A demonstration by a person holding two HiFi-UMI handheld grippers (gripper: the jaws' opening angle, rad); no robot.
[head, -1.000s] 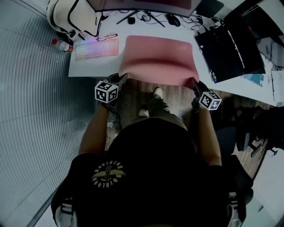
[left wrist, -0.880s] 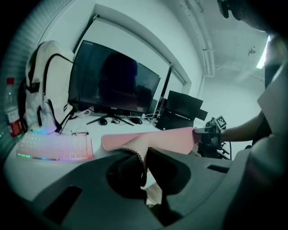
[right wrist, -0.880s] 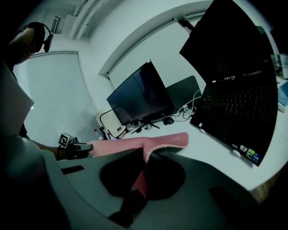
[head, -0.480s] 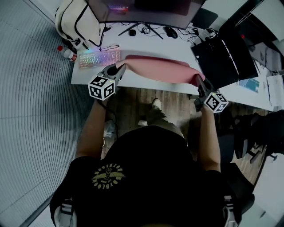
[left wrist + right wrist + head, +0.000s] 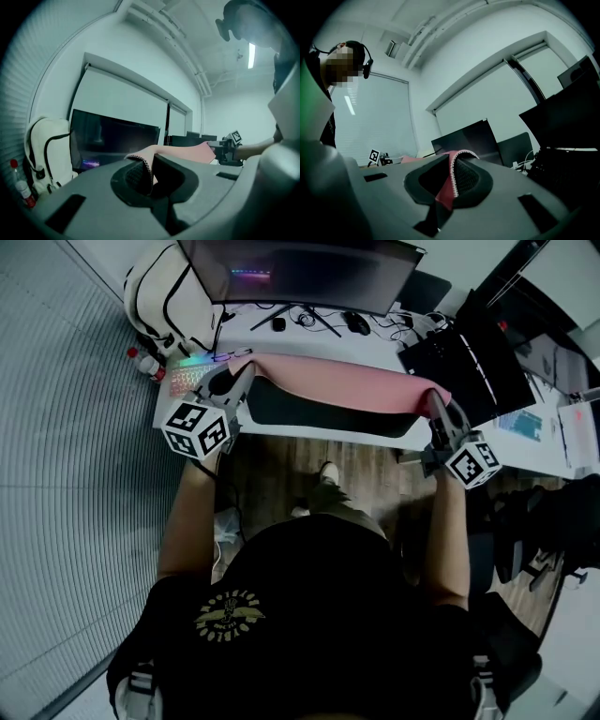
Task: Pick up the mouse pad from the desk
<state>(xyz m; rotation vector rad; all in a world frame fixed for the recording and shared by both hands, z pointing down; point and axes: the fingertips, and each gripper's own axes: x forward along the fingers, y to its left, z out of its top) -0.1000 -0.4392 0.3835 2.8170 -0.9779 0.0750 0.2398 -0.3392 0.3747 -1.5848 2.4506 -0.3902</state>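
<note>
The mouse pad point(image 5: 347, 382), pink on top and dark underneath, hangs lifted above the white desk point(image 5: 511, 451), its dark underside facing me. My left gripper point(image 5: 234, 381) is shut on the pad's left corner, and my right gripper point(image 5: 437, 407) is shut on its right corner. In the left gripper view the stitched corner point(image 5: 142, 169) sits pinched between the jaws, and the pad stretches off to the right gripper point(image 5: 226, 146). The right gripper view shows the other corner point(image 5: 457, 176) clamped the same way, with the left gripper's marker cube point(image 5: 374, 156) far off.
A large monitor point(image 5: 300, 273) stands at the back of the desk. A lit keyboard point(image 5: 187, 376), a white backpack point(image 5: 164, 292) and a bottle point(image 5: 141, 360) are at the left. A mouse point(image 5: 356, 322) lies among cables. A black laptop point(image 5: 478, 352) sits at the right.
Both grippers have risen together with the pad's near corners. The pad went from lying flat on the desk to hanging raised with its dark underside showing.
</note>
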